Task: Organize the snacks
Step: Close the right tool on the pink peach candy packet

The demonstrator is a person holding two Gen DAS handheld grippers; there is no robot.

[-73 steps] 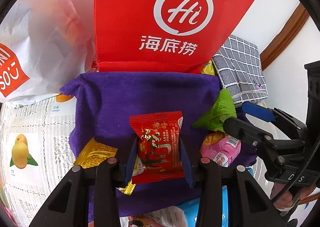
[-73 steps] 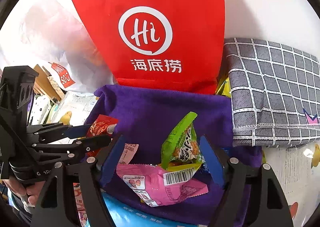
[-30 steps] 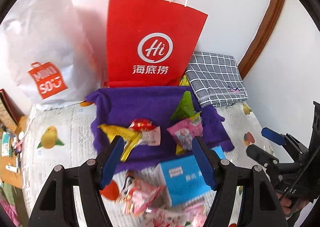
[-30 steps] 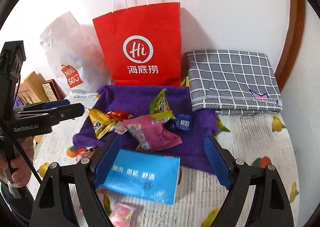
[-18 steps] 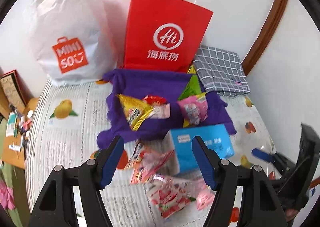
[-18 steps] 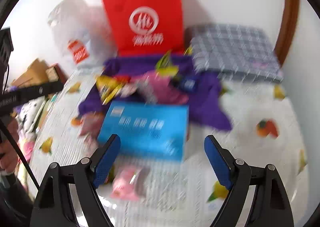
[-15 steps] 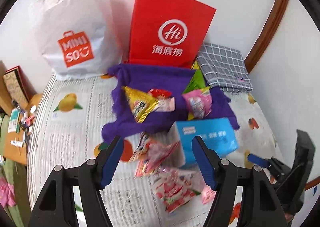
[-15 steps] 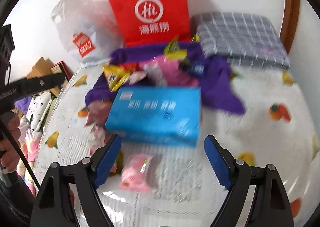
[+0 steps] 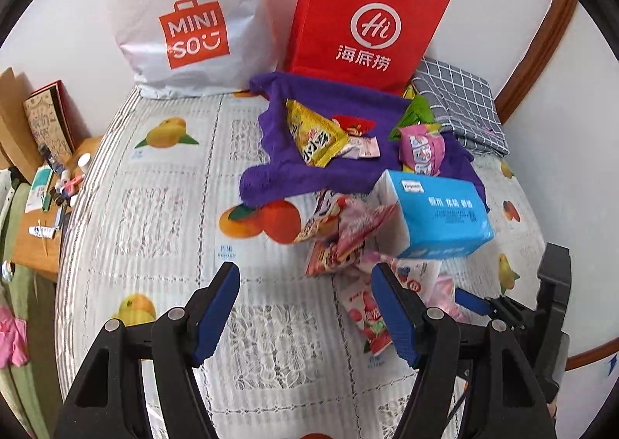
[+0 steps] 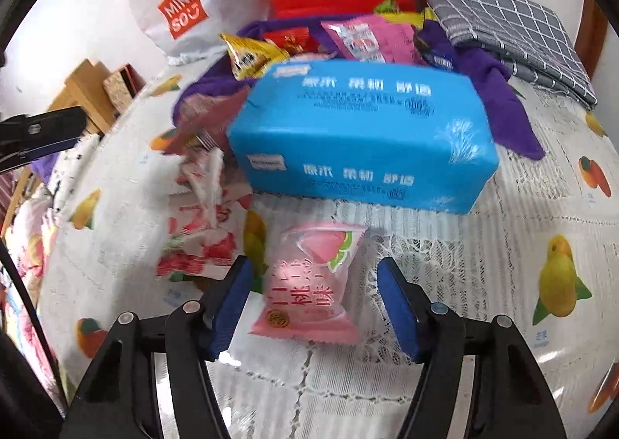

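Note:
A purple cloth [image 9: 321, 172] lies at the back of the table with several snack packets on it: a yellow one [image 9: 313, 133], a red one [image 9: 354, 123], a pink one [image 9: 419, 147] and a green one [image 9: 416, 112]. More red and pink packets [image 9: 340, 234] lie loose in front of the cloth. My right gripper [image 10: 313, 276] is open, its jaws on either side of a pink peach packet [image 10: 309, 280] flat on the table. My left gripper [image 9: 305, 280] is open and empty above bare tablecloth. The right gripper also shows in the left wrist view [image 9: 479, 305].
A blue tissue pack [image 10: 363, 133] lies just behind the peach packet. A red paper bag [image 9: 367, 17] and a white MINISO bag [image 9: 189, 13] stand against the wall. A grey checked cloth [image 9: 460, 106] lies at the back right. A side shelf with small items [image 9: 54, 183] is left of the table.
Both grippers have pulled back from the purple cloth toward the table's front. The left let go of the red packet earlier. The right has dropped low around the pink peach packet.

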